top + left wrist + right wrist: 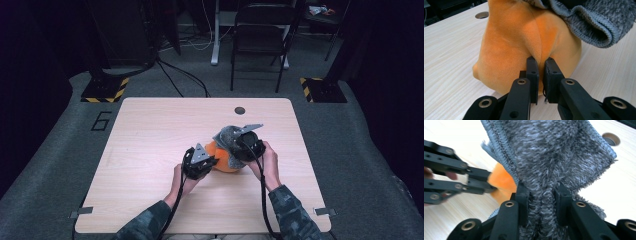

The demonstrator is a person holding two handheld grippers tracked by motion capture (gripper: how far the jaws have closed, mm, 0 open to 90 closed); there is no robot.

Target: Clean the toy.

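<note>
An orange plush toy lies near the middle of the wooden table. My left gripper is shut on a pinched fold of the orange plush toy. A fuzzy grey knitted garment covers the toy's upper part. My right gripper is shut on a bunched fold of the grey garment, holding it up over the toy. In the right gripper view the left gripper reaches in from the left onto the orange plush. The garment's ribbed hem hangs over the toy.
A round cable hole sits near the table's far edge. Beyond the table stand a black folding chair and floor cables. Yellow-black striped base plates lie at the far left and far right on the carpet.
</note>
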